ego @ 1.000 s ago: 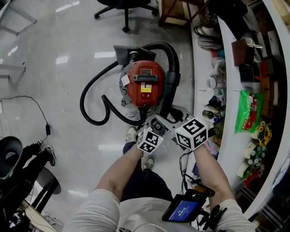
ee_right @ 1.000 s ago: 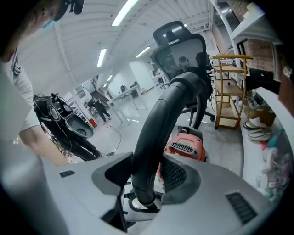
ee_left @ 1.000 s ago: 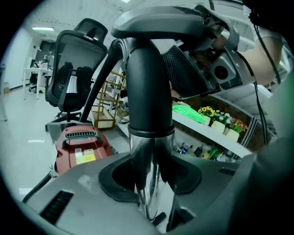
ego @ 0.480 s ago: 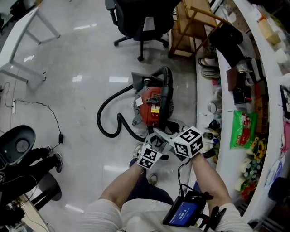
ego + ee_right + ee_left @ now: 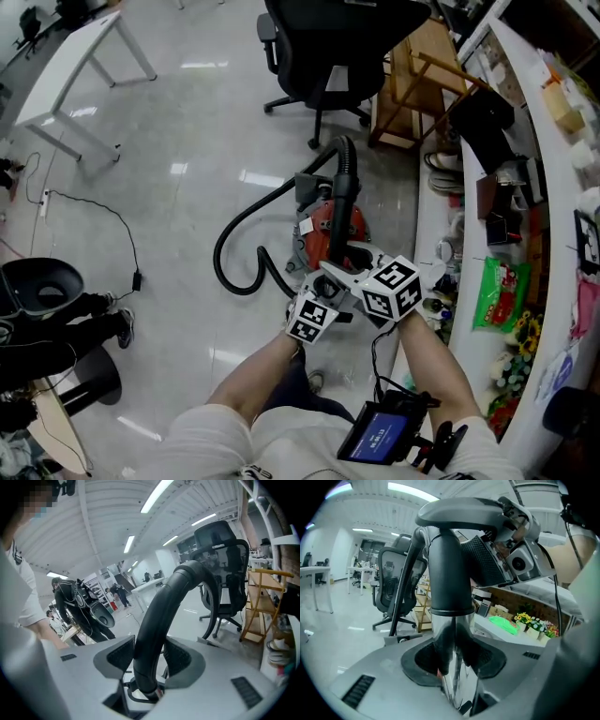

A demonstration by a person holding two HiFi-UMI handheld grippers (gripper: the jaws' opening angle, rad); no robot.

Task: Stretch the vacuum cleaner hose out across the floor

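The red vacuum cleaner stands on the shiny floor. Its black hose lies looped to its left, and another stretch climbs over the body to my hands. My left gripper is shut on the chrome tube just below the black cuff of the handle. My right gripper is shut on the black curved hose end, right beside the left one. In the left gripper view and the right gripper view the pads press both sides of what they hold. Both are held above the vacuum's near side.
A black office chair stands beyond the vacuum, with a wooden rack to its right. A curved white counter crowded with items runs along the right. A white table, a floor cable and a black seat are at the left.
Both grippers have risen together with the handle and hose end still in them. The vacuum and hose loop now look smaller and farther below, and more of the chair shows.
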